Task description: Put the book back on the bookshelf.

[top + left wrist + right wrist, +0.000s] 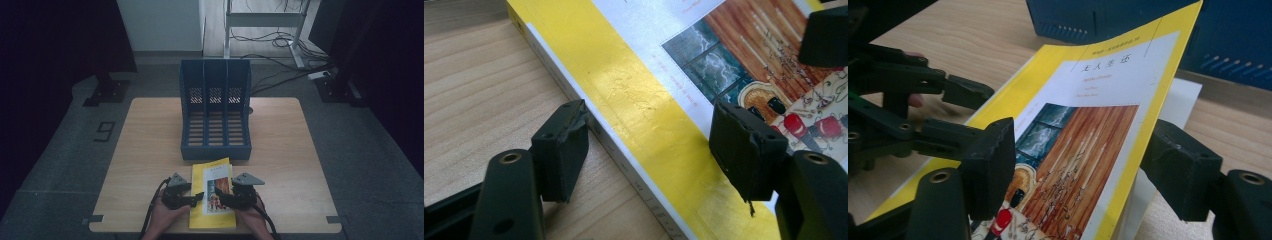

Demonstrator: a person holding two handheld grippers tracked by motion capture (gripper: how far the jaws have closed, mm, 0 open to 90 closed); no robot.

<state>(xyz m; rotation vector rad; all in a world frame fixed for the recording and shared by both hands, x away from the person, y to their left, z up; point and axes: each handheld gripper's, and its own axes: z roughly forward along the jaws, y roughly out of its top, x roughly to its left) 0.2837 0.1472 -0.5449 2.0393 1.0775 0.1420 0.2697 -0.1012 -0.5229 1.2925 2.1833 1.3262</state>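
Note:
A yellow paperback book [212,195] with a picture on its cover lies on the wooden table [145,150] near the front edge. My left gripper [199,196] comes in from the book's left. Its jaws stand open astride the spine [651,150], one pad on the table beside the spine, the other over the yellow cover [649,110]. My right gripper [220,195] comes in from the right and is open too [1085,160]. One of its pads hovers over the cover [1088,125]; the other sits past the cover's raised edge, by the white pages. The left gripper [973,112] shows across the book.
A blue three-slot file holder [215,115] stands just behind the book, its open side toward me, and its base [1098,15] is close to the book's far edge. Bare table spreads to both sides. Cables and a desk frame [265,20] lie on the floor beyond.

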